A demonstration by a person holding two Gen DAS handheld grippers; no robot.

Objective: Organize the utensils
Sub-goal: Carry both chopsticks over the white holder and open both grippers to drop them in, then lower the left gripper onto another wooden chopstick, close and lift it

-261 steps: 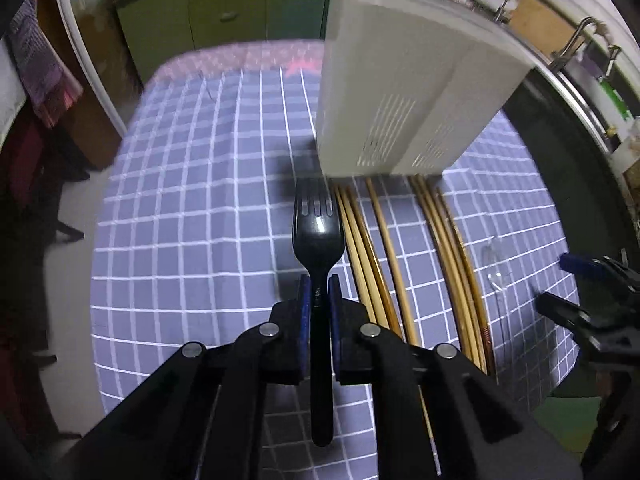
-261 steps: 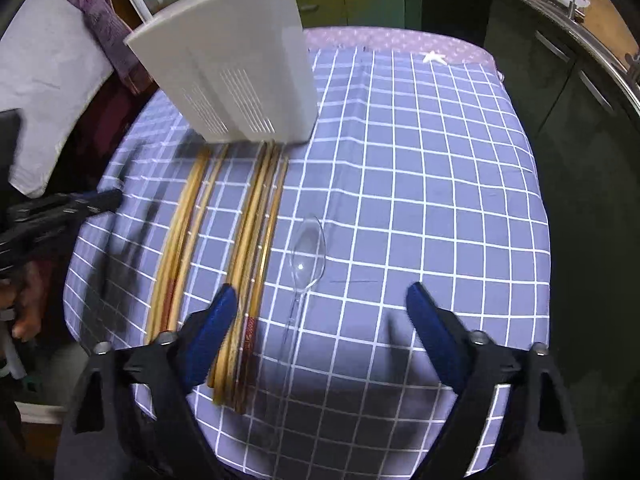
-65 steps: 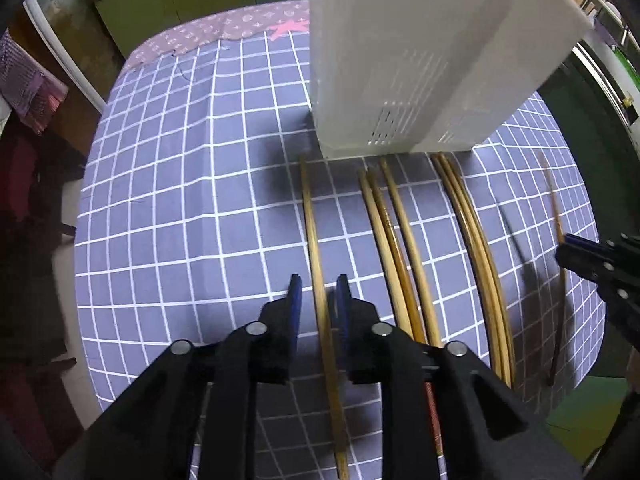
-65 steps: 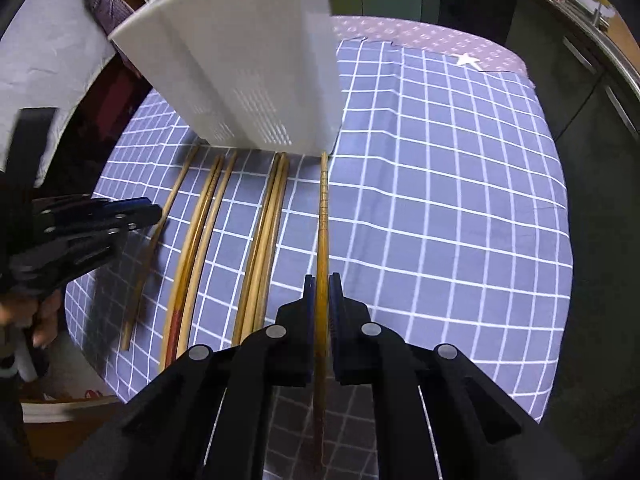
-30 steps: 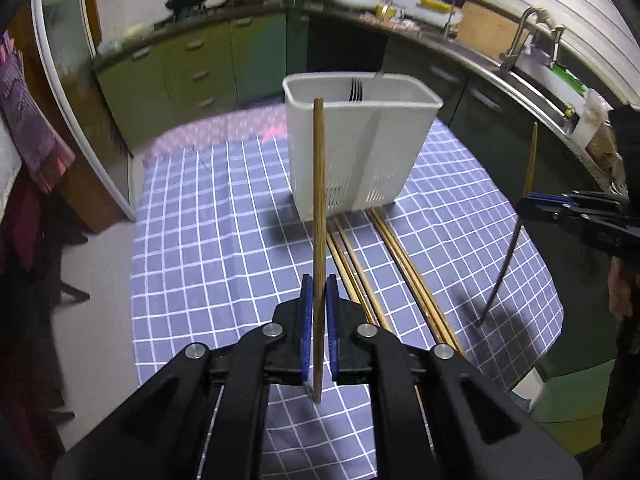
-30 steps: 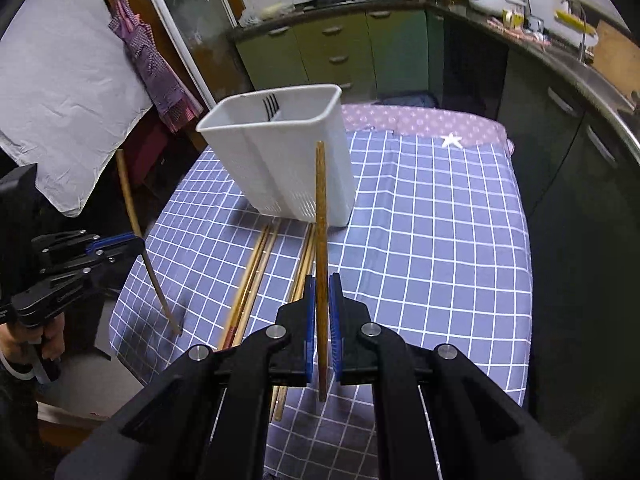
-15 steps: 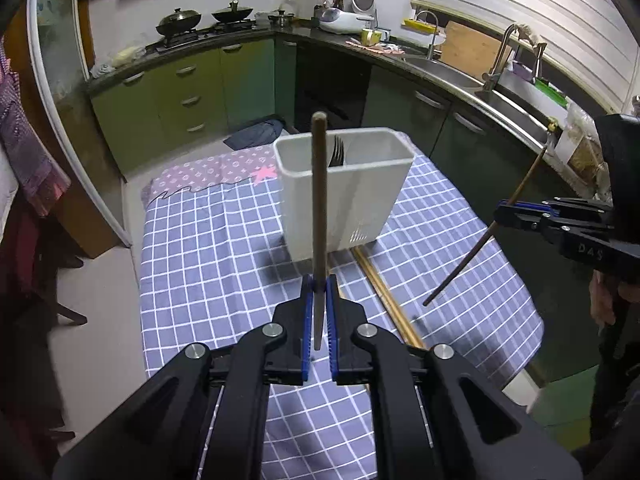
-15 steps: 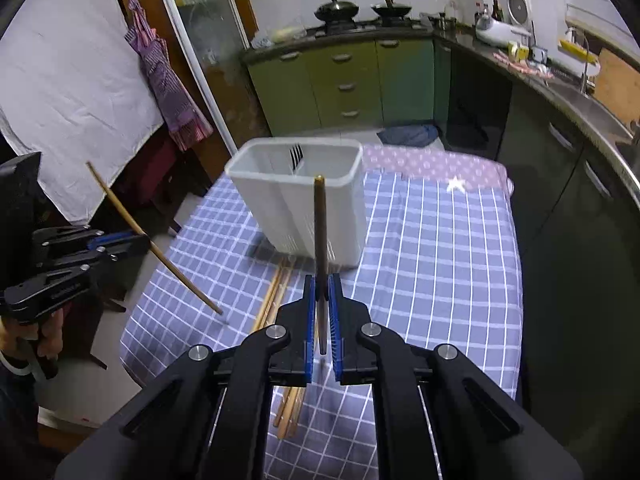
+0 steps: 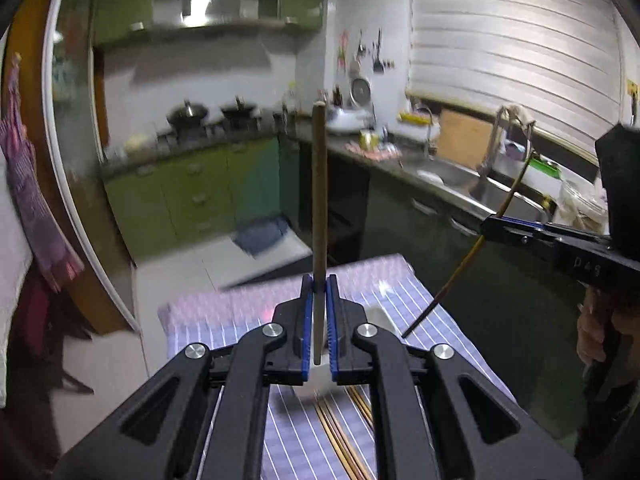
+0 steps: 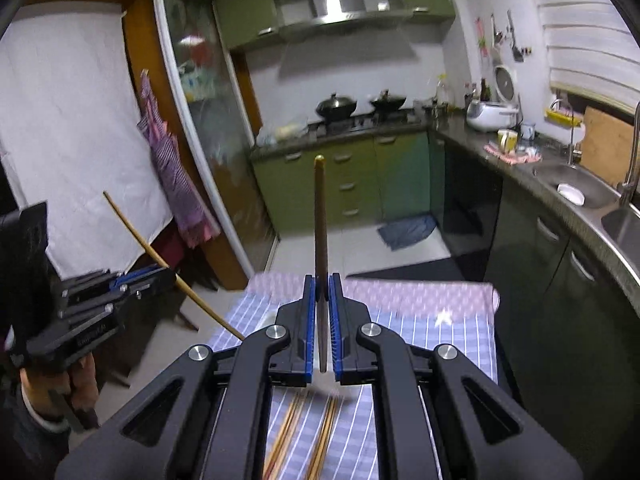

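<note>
Each gripper held one chopstick above the bench.
The left gripper [image 9: 319,292] had its jaws clamped on a wooden chopstick [image 9: 319,200] standing upright; the right gripper [image 10: 321,292] gripped another chopstick [image 10: 320,216] likewise. Below, more chopsticks [image 10: 304,440] lay on the bench's checked cloth [image 10: 440,344].

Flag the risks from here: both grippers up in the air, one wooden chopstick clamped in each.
1. The left gripper pinches its long wooden chopstick near the lower end, so most of it stands above the jaws; it may pivot or slip.
2. The right gripper holds its brown wooden chopstick the same way.
3. The white plastic utensil holder is almost hidden behind the fingers, so aiming the tips in could miss.
</note>
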